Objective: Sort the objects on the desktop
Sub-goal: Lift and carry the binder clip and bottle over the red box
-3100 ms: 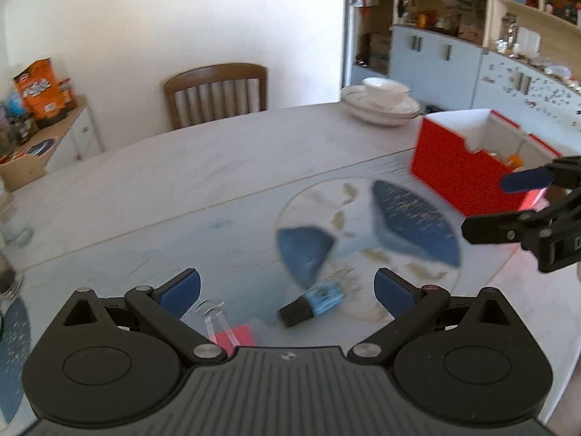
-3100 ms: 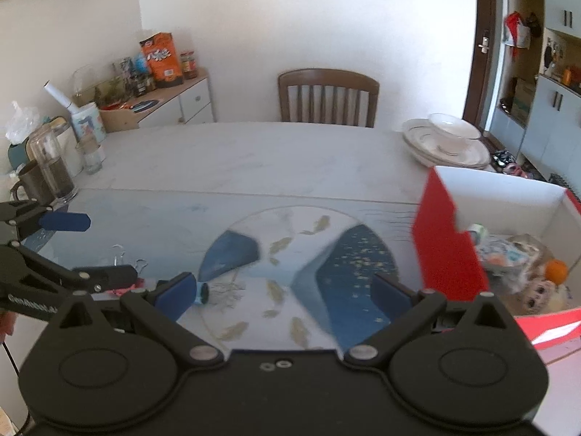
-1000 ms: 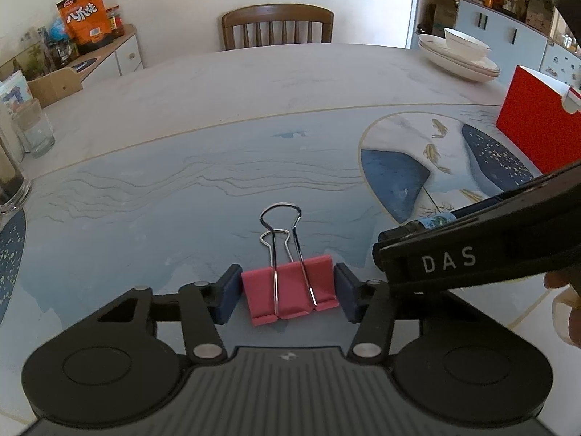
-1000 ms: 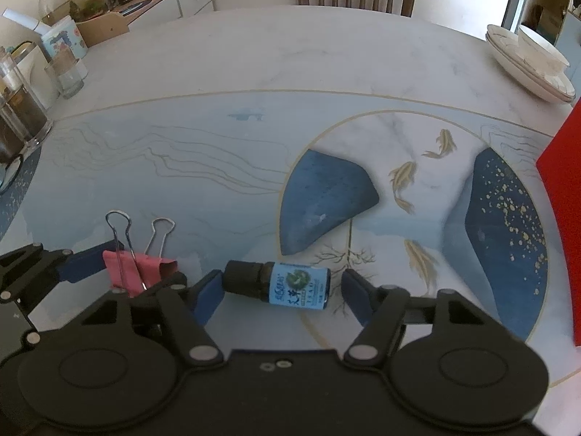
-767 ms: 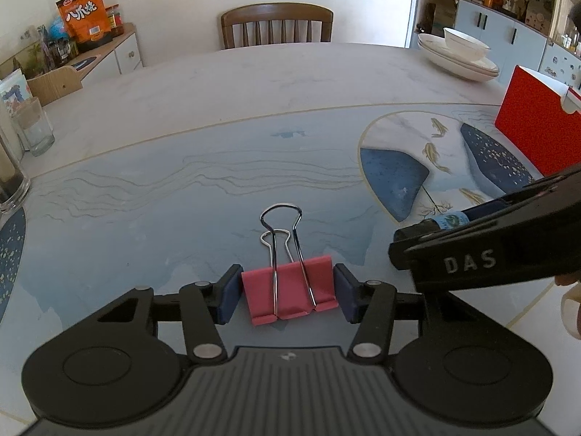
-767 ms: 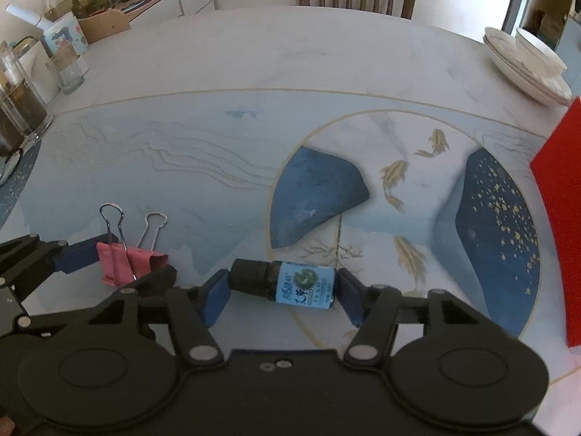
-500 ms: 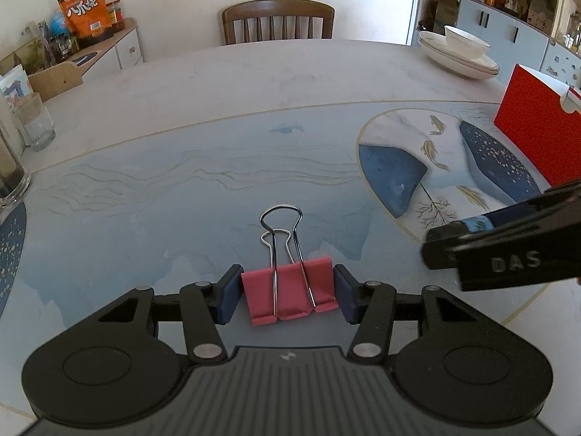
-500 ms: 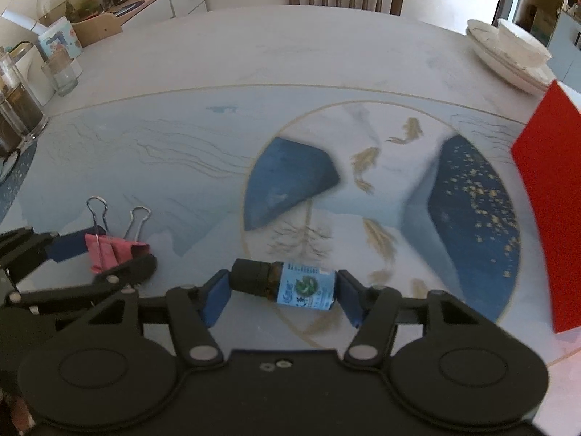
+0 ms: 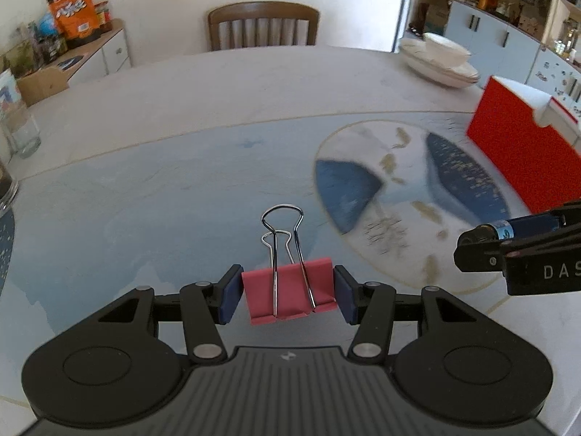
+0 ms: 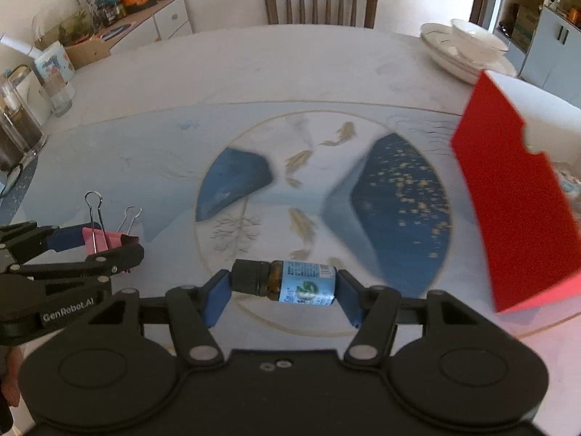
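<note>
My left gripper (image 9: pixel 287 293) is shut on a pink binder clip (image 9: pixel 288 292), its wire handles pointing away over the table mat. In the right wrist view the same clip (image 10: pixel 95 239) shows at the left, held in the left gripper (image 10: pixel 87 245). My right gripper (image 10: pixel 282 290) is shut end to end on a small brown bottle (image 10: pixel 287 281) with a black cap and blue label, lifted above the mat. The bottle (image 9: pixel 508 226) also shows at the right edge of the left wrist view. A red box (image 10: pixel 508 196) with a white inside stands to the right.
The table (image 9: pixel 254 83) carries a blue and white mat with a fish roundel (image 10: pixel 319 196). Stacked white plates and a bowl (image 9: pixel 439 60) sit at the far right. Glass jars (image 10: pixel 21 116) stand at the left edge. A wooden chair (image 9: pixel 263 25) is behind the table.
The right gripper closed onto the bottle, lifted it and carried it right toward the red box. The left gripper kept the clip and rose slightly.
</note>
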`<action>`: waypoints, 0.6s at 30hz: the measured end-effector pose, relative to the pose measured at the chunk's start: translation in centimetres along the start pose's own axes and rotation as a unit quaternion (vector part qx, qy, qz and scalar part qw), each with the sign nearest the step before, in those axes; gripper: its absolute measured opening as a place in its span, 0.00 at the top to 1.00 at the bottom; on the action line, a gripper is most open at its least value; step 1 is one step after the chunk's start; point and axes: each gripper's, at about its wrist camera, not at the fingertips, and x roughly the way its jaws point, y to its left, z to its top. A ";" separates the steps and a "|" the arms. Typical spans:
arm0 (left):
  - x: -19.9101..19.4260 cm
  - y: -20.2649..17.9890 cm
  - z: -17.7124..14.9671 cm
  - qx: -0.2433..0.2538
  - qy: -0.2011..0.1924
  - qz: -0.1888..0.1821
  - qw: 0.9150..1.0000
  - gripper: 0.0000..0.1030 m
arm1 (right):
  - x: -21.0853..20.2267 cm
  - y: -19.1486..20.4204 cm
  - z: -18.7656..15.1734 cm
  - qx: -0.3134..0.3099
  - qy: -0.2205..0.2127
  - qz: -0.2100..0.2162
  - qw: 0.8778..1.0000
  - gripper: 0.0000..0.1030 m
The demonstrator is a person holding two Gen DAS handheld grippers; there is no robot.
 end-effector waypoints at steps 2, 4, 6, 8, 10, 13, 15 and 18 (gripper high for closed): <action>-0.5 -1.0 0.4 0.005 -0.005 -0.005 1.000 0.49 | -1.0 -1.0 -0.1 0.004 -0.008 0.001 1.000 0.40; -1.0 -2.1 0.9 0.010 -0.009 -0.010 1.000 0.49 | -2.1 -1.9 -0.2 0.008 -0.018 0.002 1.000 0.40; -1.5 -3.1 1.4 0.012 -0.014 -0.019 1.000 0.49 | -3.1 -2.8 -0.3 0.011 -0.029 0.002 1.000 0.40; -2.0 -4.3 1.9 0.018 -0.022 -0.023 0.999 0.49 | -4.4 -3.9 -0.3 0.013 -0.042 0.004 0.999 0.40; -2.5 -5.5 2.5 0.024 -0.032 -0.030 0.999 0.49 | -5.7 -5.0 -0.2 0.017 -0.055 0.004 0.998 0.40; -3.3 -7.3 3.5 0.036 -0.047 -0.038 0.998 0.49 | -7.3 -6.7 0.0 0.025 -0.071 0.006 0.997 0.40; -3.8 -8.5 4.2 0.043 -0.055 -0.045 0.997 0.49 | -8.4 -7.9 0.1 0.029 -0.081 0.006 0.996 0.40; -4.2 -10.5 5.3 0.053 -0.065 -0.056 0.995 0.49 | -9.4 -9.4 0.3 0.030 -0.090 0.004 0.995 0.40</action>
